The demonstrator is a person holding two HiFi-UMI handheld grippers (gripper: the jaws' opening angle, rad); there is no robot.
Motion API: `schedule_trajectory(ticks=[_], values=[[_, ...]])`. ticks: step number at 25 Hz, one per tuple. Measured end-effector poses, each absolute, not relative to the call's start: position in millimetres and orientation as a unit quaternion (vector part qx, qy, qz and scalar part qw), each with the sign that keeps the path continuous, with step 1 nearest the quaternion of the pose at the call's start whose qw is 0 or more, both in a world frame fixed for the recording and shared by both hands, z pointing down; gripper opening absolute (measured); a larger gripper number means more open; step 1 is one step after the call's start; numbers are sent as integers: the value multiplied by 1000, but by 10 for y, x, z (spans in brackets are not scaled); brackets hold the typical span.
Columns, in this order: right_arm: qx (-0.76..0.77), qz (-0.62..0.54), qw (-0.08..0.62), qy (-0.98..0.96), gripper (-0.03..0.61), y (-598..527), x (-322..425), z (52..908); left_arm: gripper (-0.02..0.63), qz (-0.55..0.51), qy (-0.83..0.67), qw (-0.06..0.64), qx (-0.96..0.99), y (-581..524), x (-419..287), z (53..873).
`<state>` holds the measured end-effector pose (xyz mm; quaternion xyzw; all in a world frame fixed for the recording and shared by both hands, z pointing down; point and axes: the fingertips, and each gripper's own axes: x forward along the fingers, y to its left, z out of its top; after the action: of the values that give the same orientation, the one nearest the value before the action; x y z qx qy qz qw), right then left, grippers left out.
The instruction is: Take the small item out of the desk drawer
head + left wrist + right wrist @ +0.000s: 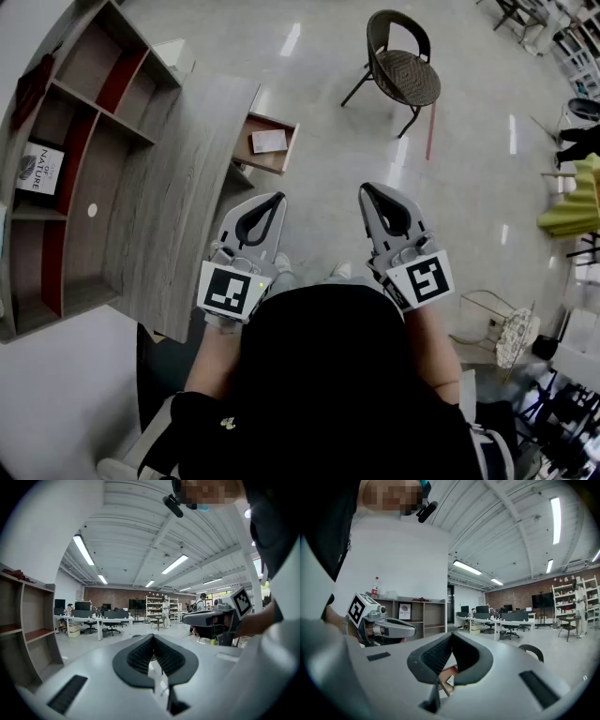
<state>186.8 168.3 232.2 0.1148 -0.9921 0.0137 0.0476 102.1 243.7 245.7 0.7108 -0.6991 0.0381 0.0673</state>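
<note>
The desk drawer (255,155) stands pulled open from the wooden desk (178,187), and a small white flat item (269,141) lies inside it. My left gripper (277,198) is held in the air short of the drawer, shut and empty. My right gripper (367,190) hovers beside it to the right, also shut with nothing in it. In the left gripper view the jaws (152,637) meet at the tips and the right gripper (216,618) shows alongside. The right gripper view shows its own jaws (450,636) closed, with a bit of the drawer (446,675) below them.
A shelf unit (66,159) with a book (39,169) sits on the desk's far left. A dark wicker chair (401,67) stands on the grey floor beyond the drawer. A yellow-green seat (574,211) and a small round side table (514,337) are at the right.
</note>
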Motion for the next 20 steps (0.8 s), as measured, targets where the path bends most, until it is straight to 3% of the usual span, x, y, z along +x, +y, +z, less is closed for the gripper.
schedule_trajectory(ticks=[9,20], values=[[118,13,58,-991,-5,1882,1635,2392,8,33,-691,76,718,2615,810,2597],[160,47,65,-984,-3,2081,1040,2541,8,20,-683,110,722,2962,24,2820]])
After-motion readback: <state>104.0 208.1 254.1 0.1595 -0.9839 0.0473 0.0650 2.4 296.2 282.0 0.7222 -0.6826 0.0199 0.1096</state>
